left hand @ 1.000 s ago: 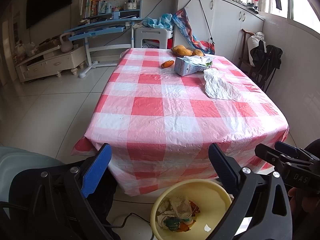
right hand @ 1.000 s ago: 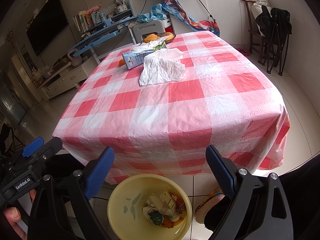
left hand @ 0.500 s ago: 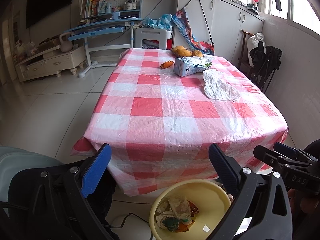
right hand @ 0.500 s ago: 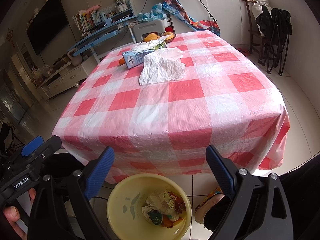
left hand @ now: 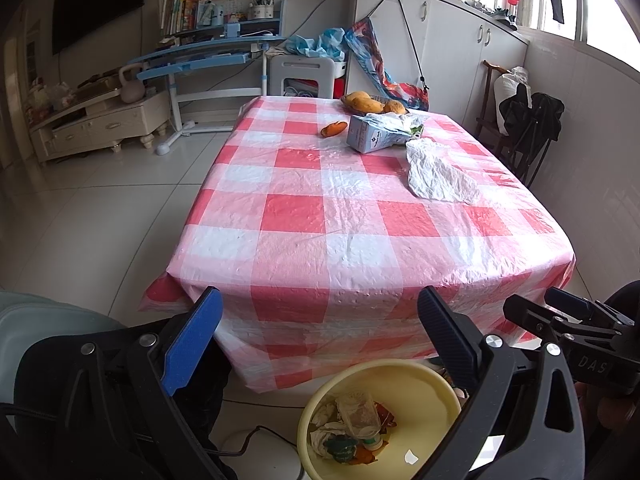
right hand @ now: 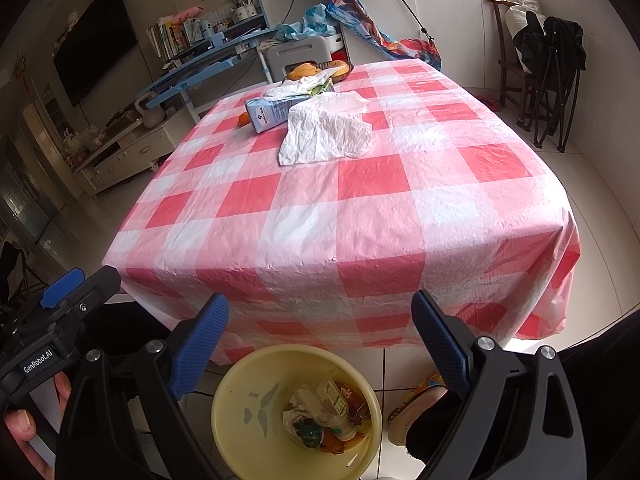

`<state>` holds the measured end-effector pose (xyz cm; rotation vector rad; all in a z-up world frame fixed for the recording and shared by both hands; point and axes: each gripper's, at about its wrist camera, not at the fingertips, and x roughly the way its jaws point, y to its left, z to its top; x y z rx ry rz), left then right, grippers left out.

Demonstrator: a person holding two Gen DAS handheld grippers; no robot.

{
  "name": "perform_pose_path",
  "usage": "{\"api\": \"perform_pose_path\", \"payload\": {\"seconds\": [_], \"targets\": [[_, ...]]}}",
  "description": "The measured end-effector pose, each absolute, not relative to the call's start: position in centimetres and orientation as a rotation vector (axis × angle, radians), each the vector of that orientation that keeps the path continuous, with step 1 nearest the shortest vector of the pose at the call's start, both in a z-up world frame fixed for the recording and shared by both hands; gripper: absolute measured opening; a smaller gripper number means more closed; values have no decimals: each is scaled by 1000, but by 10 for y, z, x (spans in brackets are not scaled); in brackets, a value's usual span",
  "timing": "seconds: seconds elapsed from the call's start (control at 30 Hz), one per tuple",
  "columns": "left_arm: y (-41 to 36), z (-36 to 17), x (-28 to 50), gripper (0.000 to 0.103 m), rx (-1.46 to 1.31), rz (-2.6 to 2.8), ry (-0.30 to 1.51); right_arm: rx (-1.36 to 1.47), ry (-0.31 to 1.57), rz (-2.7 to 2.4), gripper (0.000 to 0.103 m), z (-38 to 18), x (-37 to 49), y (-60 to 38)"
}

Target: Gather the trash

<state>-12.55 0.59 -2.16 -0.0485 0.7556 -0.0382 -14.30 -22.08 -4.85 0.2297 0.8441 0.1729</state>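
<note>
A yellow bin (left hand: 424, 400) (right hand: 240, 400) on the floor below the table's near edge holds crumpled wrappers, a plastic bottle and peel. On the red-and-white checked table (left hand: 328, 216) (right hand: 360, 200) lie a crumpled white plastic bag (left hand: 438, 174) (right hand: 326, 130), a blue carton (left hand: 370, 138) (right hand: 266, 110) on its side and an orange peel (left hand: 334, 129). My left gripper (left hand: 318, 334) and right gripper (right hand: 320, 336) both hang open and empty over the bin, in front of the table edge.
A basket of mangoes (left hand: 374, 103) (right hand: 320, 70) stands at the table's far end. A folded black chair (right hand: 554, 68) leans by the right wall; a blue desk (left hand: 200, 60) and low cabinet (left hand: 100, 124) stand left. A person's slippered foot (right hand: 416, 408) rests beside the bin.
Both grippers stay open above the bin; the views shift only slightly.
</note>
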Motion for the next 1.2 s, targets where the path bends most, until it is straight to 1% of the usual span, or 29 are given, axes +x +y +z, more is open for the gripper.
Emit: {"api": "perform_pose_path", "payload": {"seconds": [1.2], "targets": [[5, -22, -125, 95, -51, -41, 756, 224, 846, 172, 89, -48, -143, -219]]}}
